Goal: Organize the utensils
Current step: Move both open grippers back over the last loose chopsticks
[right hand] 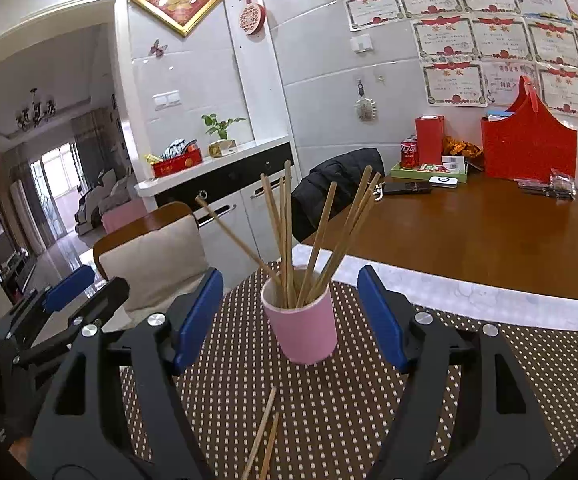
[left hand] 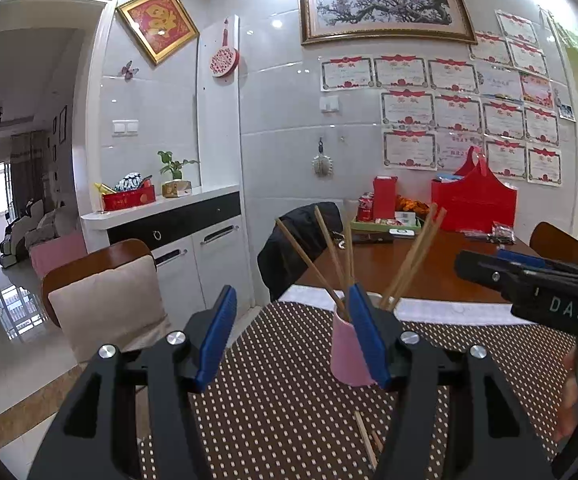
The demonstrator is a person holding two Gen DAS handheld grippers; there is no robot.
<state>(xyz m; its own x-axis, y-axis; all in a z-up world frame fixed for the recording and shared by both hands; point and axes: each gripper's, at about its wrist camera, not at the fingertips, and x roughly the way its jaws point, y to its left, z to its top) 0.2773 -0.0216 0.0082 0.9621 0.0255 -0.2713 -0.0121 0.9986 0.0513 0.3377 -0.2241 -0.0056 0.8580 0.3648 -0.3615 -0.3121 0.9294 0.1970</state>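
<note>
A tiled dining-room wall hung with framed pictures and rows of certificates backs a wooden table (right hand: 489,232), whose near end carries a brown mat with white dots (right hand: 329,400). On that mat stands a pink cup (right hand: 309,330) — the landmark here — holding a fan of wooden chopsticks (right hand: 289,240), seven or so, leaning outward against its rim in several directions. In front of the cup, nearer the cameras, two more chopsticks (right hand: 265,432) lie flat on the mat, side by side and partly hidden by the gripper frame. The right gripper (right hand: 291,318) faces the cup straight on with its blue fingers (right hand: 199,316) spread wide, nothing between them and neither pad touching the cup. The left gripper (left hand: 293,336) sits to the left of the cup, its fingers also parted and empty; in its view one finger overlaps the cup, but I cannot tell whether it touches. The step in hand looks like the gap between drops: most sticks are in the cup and neither gripper holds anything. The next move likely calls for lowering one gripper to the loose pair in front of the cup — pinching a thin stick lying flat on the textured mat, then tipping it upright into the crowded opening without knocking the cup over.
</note>
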